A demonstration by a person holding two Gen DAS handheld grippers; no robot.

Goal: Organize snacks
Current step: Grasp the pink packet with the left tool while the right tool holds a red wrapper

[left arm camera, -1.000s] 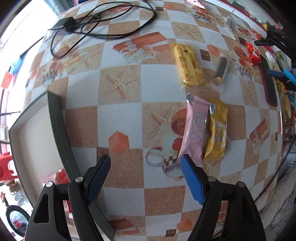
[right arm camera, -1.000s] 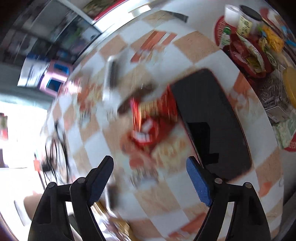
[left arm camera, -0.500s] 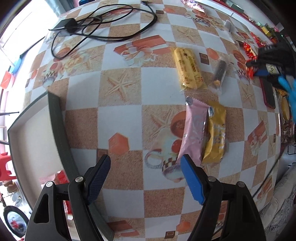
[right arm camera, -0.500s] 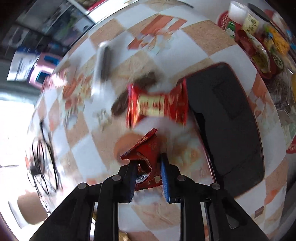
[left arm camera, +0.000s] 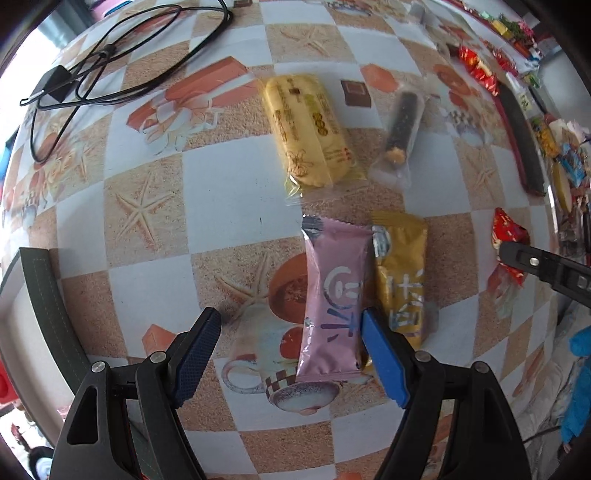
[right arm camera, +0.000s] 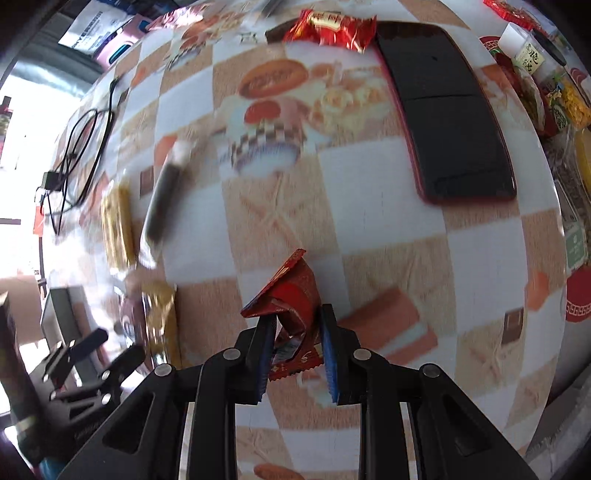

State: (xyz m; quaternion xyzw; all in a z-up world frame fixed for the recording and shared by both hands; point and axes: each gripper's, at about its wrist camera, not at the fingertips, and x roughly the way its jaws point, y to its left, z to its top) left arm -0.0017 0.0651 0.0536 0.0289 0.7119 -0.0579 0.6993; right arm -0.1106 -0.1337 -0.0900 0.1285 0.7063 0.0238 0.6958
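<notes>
My left gripper [left arm camera: 290, 332] points down at the table and is open, with the lower end of a pink snack packet [left arm camera: 334, 299] just inside its right finger. A gold packet [left arm camera: 400, 273] lies against the pink one. Beyond them lie a yellow biscuit pack [left arm camera: 310, 129] and a dark roll in clear wrap [left arm camera: 400, 125]. My right gripper [right arm camera: 297, 332] is shut on a crumpled red snack packet [right arm camera: 295, 299], held above the checked tablecloth. The left wrist view shows that red packet [left arm camera: 508, 236] at the right edge. A second red packet [right arm camera: 332, 26] lies far off beside a phone.
A dark phone [right arm camera: 443, 118] lies on the table to the right. A black charger and cable [left arm camera: 110, 55] coil at the far left. A green-edged tray rim [left arm camera: 48, 314] sits at the table's left edge. Jars and snack bags [right arm camera: 554, 92] crowd the right side.
My right gripper closed on the red packet and carried it away from the phone toward the gold packet. My left gripper came lower and closer over the pink packet, still open.
</notes>
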